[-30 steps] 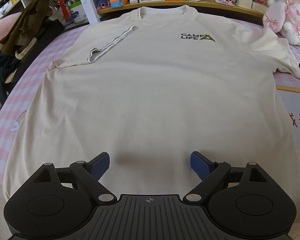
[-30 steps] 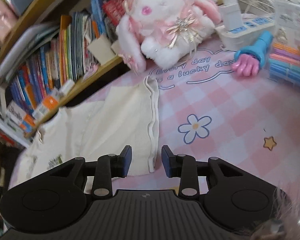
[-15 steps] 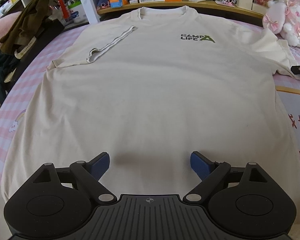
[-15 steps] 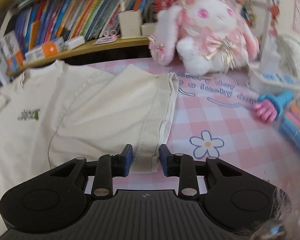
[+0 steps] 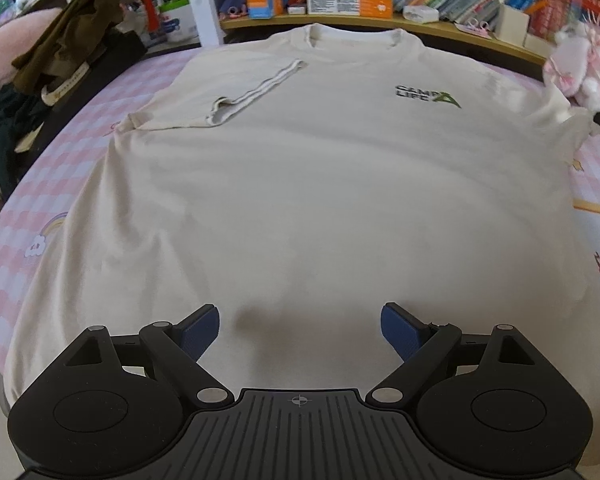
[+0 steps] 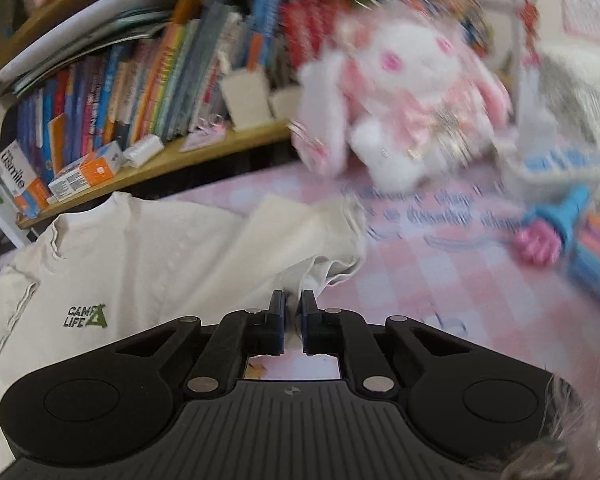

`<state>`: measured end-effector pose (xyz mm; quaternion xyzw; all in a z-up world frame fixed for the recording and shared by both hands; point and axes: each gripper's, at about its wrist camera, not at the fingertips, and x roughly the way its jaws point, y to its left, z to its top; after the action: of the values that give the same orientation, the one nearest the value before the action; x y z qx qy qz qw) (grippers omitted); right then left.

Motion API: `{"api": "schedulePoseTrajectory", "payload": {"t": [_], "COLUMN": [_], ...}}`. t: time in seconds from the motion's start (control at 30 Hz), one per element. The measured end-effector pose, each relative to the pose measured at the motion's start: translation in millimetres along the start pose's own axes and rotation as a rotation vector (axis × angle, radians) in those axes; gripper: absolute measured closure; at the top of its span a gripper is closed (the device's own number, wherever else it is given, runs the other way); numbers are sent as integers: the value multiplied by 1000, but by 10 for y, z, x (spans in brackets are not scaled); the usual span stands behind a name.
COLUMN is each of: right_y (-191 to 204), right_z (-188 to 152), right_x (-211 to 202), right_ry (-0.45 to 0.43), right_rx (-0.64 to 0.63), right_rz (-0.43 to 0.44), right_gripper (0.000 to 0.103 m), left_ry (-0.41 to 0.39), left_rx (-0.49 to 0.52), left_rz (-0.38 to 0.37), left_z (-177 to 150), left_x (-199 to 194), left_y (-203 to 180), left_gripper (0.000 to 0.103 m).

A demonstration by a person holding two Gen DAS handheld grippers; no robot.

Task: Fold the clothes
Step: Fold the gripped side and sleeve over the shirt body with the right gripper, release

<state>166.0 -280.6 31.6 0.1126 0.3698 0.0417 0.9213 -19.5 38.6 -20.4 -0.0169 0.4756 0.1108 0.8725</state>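
Cream T-shirt [image 5: 324,184] lies flat ahead of the left tool [image 5: 300,330], its fingers spread wide. Right tool [image 6: 293,304] pinches the sleeve [image 6: 320,268] at its tips.

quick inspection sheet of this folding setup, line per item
surface: pink checked bedspread, mostly covered by the shirt
job's things: cream cotton t-shirt spread flat, front up; one sleeve folded inward, the other sleeve bunched and lifted
clutter: white and pink plush rabbit; pink and blue toy hand
grippers: left tool open above the hem; right tool shut on the sleeve edge
cables: nothing seen
surroundings: wooden bookshelf of books; dark clothes pile
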Motion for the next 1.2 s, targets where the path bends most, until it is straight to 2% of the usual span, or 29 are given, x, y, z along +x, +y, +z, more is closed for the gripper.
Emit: {"api": "schedulePoseTrajectory", "payload": {"t": [0.1,0.23,0.27,0.33,0.43,0.47,0.53,0.63,0.67,0.73,0.83,0.97,1.13,1.17,1.2], "right_y": [379,1047,1237,1589,1859,1868,1839,1676,1615,1488,1247,1011,889,932,1026], "right_z": [94,72,8,-184,-499,-547,-574,-480,-434,-334,-152,95,238,269,324], "right_x": [28,74,101,197,360,366,347,238,218,190,275,631,1205,1269,1268], "right_ry": [-24,-19,1,96,214,212,200,179,171,154,127,124,209,213,194], "right_rx": [-124,-365,-438,-581,-664,-650,-590,-453,-414,-337,-182,7,182,201,186], "right_rz": [15,106,142,225,309,327,368,455,457,444,373,315,187,195,257], "right_gripper": [96,96,96,96,91,75,55,55,55,55,51,50,51,51,52], "left_ry": [-1,11,14,14,19,20,23,18,17,15,13,11,11,11,11], "left_rx": [-18,-51,-56,-65,-78,-80,-84,-88,-86,-79,-69,-54,-61,-63,-65], "left_rz": [-6,-15,-15,-14,-17,-16,-13,-18,-19,-24,-30,-34,-26,-25,-23], "left_z": [-1,-9,-14,-21,-23,-26,-31,-27,-21,-13,0,7,13,15,18], "left_x": [24,70,77,91,109,116,132,152,160,168,178,174,168,168,168], "left_y": [158,379,423,514,644,679,742,807,822,835,854,879,906,910,914], "left_gripper": [13,13,13,13,13,13,13,12,11,11,11,11,11,11,11]}}
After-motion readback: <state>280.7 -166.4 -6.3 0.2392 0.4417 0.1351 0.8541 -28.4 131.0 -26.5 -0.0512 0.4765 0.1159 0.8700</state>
